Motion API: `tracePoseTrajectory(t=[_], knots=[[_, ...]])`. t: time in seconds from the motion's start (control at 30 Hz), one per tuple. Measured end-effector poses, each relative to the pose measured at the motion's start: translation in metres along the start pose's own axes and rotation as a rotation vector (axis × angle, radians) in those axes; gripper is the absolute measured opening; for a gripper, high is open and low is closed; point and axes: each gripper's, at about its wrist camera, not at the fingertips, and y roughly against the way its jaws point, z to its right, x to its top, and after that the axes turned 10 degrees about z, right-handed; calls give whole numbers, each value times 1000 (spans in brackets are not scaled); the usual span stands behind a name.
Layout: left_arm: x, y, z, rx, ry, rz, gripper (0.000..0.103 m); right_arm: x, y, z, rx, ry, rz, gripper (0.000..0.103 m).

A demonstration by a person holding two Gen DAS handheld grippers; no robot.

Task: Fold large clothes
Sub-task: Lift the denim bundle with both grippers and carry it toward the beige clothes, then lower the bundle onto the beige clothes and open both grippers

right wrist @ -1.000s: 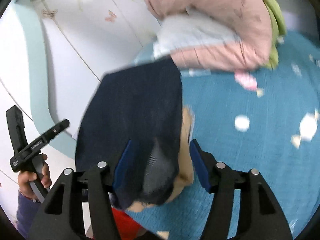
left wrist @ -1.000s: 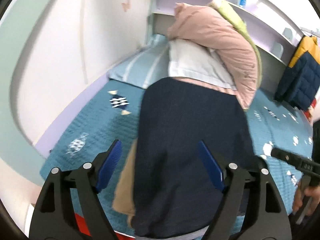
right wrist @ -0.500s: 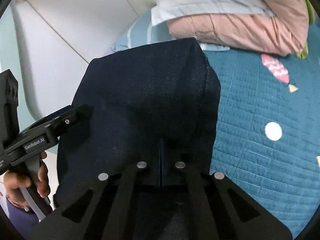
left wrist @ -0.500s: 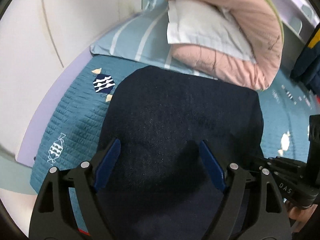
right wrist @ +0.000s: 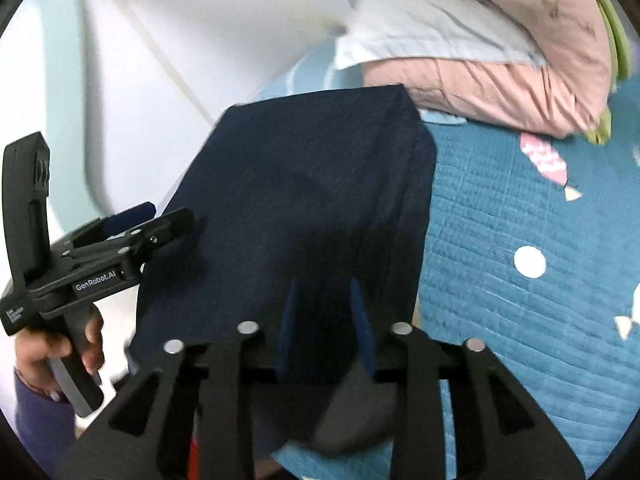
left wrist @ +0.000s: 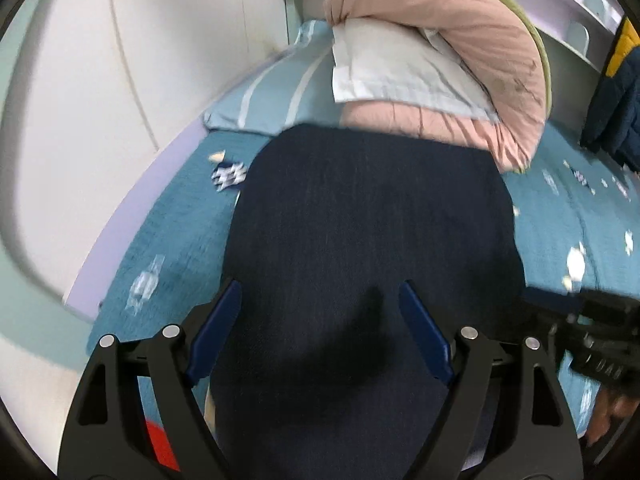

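While folded — garment [left wrist: 372, 240] between left claw [left wrist: 320, 304]

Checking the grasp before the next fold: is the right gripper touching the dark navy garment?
Cannot tell: in the right wrist view the right gripper has its blue pads partly open over the navy garment, contact unclear.

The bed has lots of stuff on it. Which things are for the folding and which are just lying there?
For the folding:
- dark blue garment
- left tongs, open over it
- right tongs, slightly apart

Just lying about:
- pink quilt
- white pillow
- striped pillow
- teal bedspread
- jacket hanging at the far side
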Motion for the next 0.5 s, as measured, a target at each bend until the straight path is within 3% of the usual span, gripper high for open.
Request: tracePoseTrajectory(t=[0.1, 0.17, 0.2, 0.33, 0.5], knots=[[-31, 11, 1, 4, -15, -36, 82, -9, -10, 3, -16, 13, -36, 30], [-55, 1, -3, -22, 51, -94, 82, -11, -25, 8, -66, 29, -55, 30], [-63, -1, -4, -26, 75, -86, 82, -12, -31, 10, -80, 42, -62, 30], [-65, 5, 3, 3, 72, -65, 83, -11, -27, 9, -51, 43, -52, 32], [-52, 42, -2, 39, 179, -8, 83, -5, 32, 5, 3, -16, 41, 51]])
